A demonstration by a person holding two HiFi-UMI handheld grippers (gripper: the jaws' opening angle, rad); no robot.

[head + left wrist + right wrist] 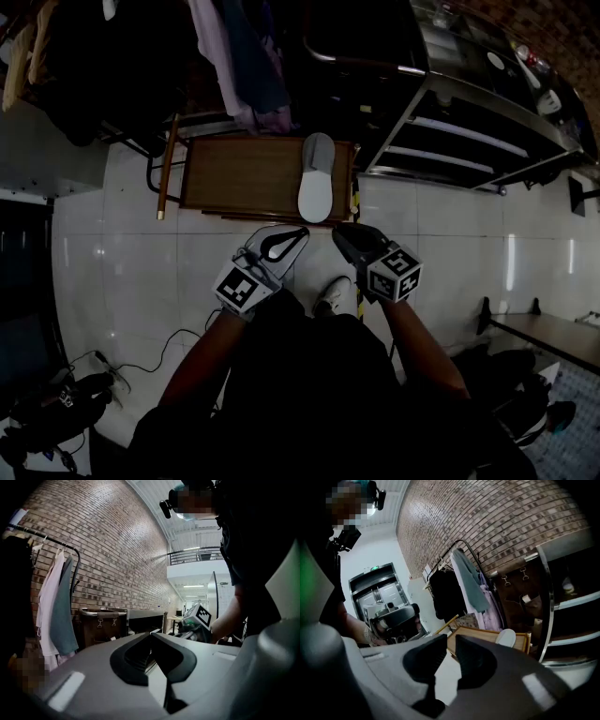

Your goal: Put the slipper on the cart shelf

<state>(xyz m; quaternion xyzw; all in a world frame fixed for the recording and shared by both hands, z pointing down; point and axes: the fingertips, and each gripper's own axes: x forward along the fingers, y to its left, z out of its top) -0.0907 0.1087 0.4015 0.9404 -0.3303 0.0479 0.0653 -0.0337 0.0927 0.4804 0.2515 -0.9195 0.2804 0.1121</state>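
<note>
hovering empty near the body, the left gripper [300, 232] has its tips pressed together and the right gripper [340, 231] is parted by a slit, probably readying a reach. the slipper [316, 178] lies along the wooden table's [239, 173] right edge, beside the cart [469, 131].

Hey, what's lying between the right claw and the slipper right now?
In the head view, only a strip of bare white floor and the wooden platform's front edge separate the right claw from the slipper.
</note>
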